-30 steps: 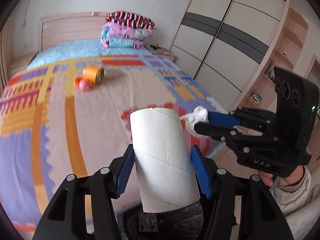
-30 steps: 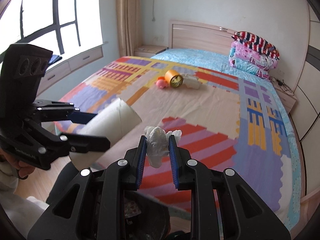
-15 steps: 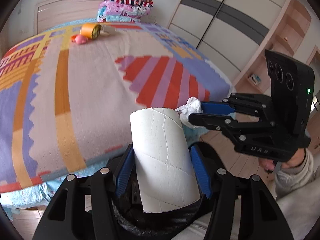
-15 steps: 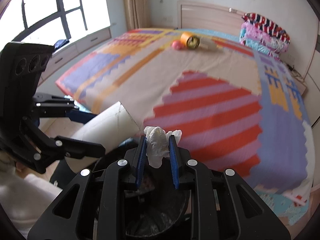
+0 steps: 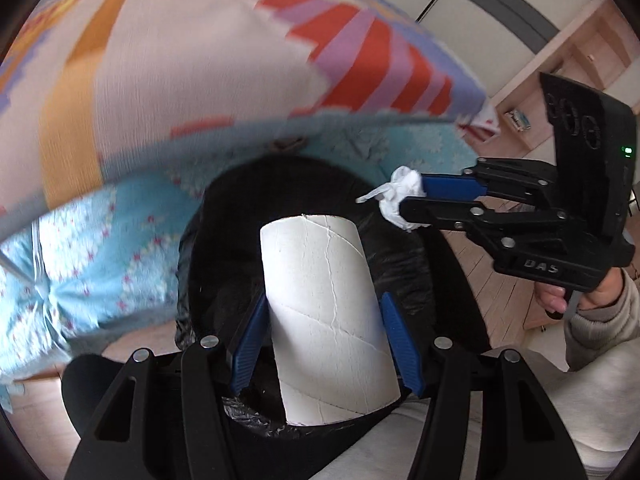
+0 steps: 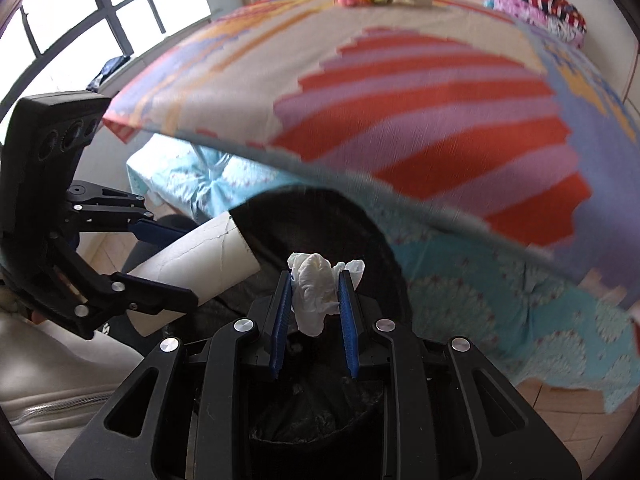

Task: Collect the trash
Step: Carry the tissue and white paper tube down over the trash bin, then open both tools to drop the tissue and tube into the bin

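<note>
In the left wrist view, going L to R, we're seeing the blurred patterned bedspread [image 5: 192, 60] filling the upper left, the black-lined trash bin [image 5: 224, 208] at centre w/ our left gripper [image 5: 326, 344] pinching the white cardboard tube [image 5: 324, 312] upright over its mouth, and at right our right gripper [image 5: 404, 204] clamping a crumpled white tissue [image 5: 400, 196] just above the bin rim. In the right wrist view, L to R, we're looking at the tube at mid-left, the tissue at lower centre squeezed btwn blue pads [image 6: 282, 316] over the bin, & bedspread at right.
</note>
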Demonstrator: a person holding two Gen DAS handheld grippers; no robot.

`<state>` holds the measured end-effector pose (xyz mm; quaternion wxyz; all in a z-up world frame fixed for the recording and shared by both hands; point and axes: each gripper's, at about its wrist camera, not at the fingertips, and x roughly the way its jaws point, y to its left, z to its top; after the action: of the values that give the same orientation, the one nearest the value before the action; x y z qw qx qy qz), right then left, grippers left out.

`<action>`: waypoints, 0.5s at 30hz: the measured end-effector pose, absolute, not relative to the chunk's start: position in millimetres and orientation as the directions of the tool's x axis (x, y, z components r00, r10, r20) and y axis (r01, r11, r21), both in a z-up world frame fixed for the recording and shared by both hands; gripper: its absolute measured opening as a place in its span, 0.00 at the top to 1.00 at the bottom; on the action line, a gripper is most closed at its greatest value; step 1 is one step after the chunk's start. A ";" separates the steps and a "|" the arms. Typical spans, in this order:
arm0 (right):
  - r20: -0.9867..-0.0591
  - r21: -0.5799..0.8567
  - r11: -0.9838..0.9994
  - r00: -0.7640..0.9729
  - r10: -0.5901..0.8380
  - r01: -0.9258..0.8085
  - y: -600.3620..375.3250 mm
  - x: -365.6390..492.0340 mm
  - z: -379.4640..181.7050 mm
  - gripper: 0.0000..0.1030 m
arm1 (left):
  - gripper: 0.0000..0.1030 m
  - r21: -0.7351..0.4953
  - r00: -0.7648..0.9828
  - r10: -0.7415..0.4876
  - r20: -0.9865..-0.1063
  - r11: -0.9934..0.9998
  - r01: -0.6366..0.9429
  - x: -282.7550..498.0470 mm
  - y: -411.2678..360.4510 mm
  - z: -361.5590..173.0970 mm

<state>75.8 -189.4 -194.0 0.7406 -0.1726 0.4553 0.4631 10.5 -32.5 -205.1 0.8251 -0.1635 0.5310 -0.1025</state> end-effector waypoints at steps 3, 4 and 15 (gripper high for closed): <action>-0.842 0.180 0.511 0.137 0.522 -0.841 -188.1 73.0 -202.9 0.77 | 0.46 -0.388 0.400 -0.346 -0.849 0.921 -0.025 11.7 -29.2 -215.8; -0.844 0.183 0.509 0.131 0.520 -0.841 -186.7 73.1 -204.6 0.77 | 0.46 -0.388 0.395 -0.346 -0.851 0.921 -0.029 13.0 -29.6 -218.7; -0.840 0.195 0.517 0.130 0.526 -0.833 -188.0 72.8 -205.6 0.53 | 0.45 -0.378 0.357 -0.331 -0.873 0.923 -0.068 19.2 -30.3 -222.8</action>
<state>72.8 -188.0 -205.6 0.7337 -0.1637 0.4693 0.4633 19.2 -30.3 -222.8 0.8042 -0.1781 0.5611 -0.0817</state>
